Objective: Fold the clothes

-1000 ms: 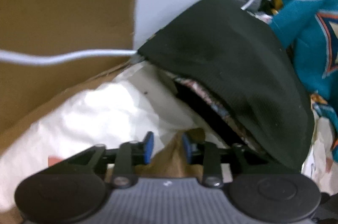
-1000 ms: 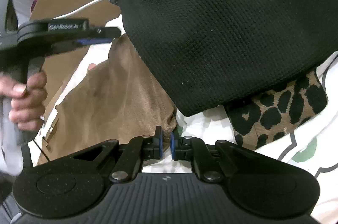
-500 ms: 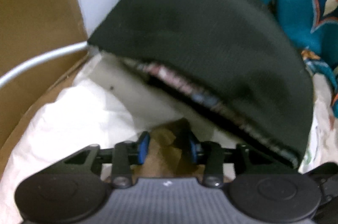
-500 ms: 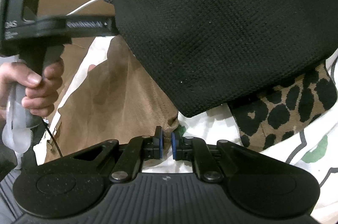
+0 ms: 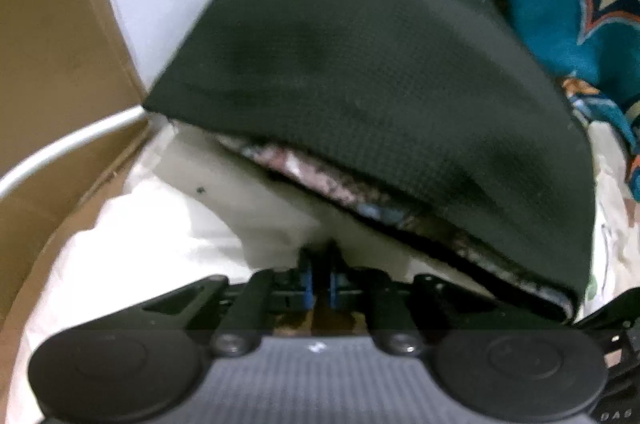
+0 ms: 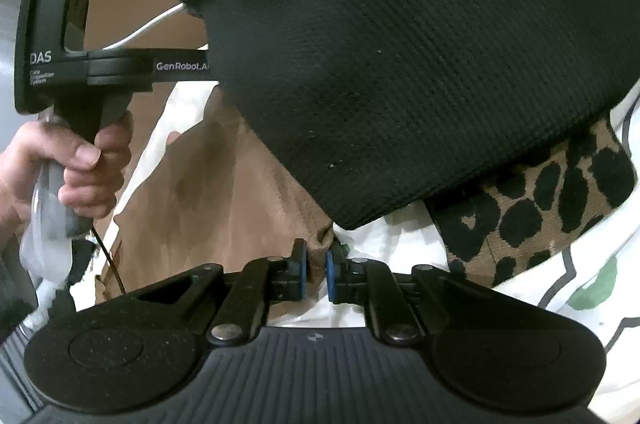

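My left claw (image 5: 319, 284) is closed on an edge of the brown garment (image 6: 224, 208). My right claw (image 6: 314, 274) is closed on that garment's other corner. The garment lies on the white patterned sheet (image 6: 404, 240), beside and partly under the black knit garment (image 6: 400, 44), which overlaps a leopard-print piece (image 6: 540, 208).

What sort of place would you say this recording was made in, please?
Probably a room in a home, on a bed or similar soft surface: a white patterned sheet carries a pile of clothes, a black knit over a leopard-print piece, with cardboard boxes alongside.
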`<state>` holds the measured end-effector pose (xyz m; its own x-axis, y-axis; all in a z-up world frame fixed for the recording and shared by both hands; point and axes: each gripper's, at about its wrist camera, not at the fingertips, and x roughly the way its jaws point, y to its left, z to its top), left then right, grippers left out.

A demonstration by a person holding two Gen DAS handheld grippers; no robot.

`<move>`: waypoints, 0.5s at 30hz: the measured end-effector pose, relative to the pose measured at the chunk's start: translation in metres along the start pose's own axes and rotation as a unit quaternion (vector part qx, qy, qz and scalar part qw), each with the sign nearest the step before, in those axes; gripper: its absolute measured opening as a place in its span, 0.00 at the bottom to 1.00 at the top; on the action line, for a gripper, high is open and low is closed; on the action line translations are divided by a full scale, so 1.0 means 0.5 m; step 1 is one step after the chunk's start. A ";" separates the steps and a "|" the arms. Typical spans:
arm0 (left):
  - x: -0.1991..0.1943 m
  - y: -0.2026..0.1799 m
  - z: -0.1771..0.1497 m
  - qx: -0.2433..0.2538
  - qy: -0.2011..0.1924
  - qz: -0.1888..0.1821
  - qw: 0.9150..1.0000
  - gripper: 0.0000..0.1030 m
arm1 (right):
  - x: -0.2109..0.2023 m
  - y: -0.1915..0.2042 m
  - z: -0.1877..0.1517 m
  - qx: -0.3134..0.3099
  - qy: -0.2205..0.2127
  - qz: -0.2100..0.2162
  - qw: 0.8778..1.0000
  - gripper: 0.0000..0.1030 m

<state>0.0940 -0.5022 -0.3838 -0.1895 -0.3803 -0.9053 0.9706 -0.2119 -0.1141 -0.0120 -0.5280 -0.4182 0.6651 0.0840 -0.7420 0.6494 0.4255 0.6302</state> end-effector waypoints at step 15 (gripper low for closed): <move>-0.021 -0.009 0.009 -0.010 -0.056 -0.029 0.998 0.06 | -0.061 0.018 0.001 -0.040 -0.026 -0.031 0.998 0.04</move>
<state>0.0911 -0.5013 -0.3717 -0.2597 -0.4664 -0.8456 0.9601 -0.2184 -0.1744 -0.0264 -0.5272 -0.3898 0.6439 0.0083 -0.7651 0.6604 0.4988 0.5613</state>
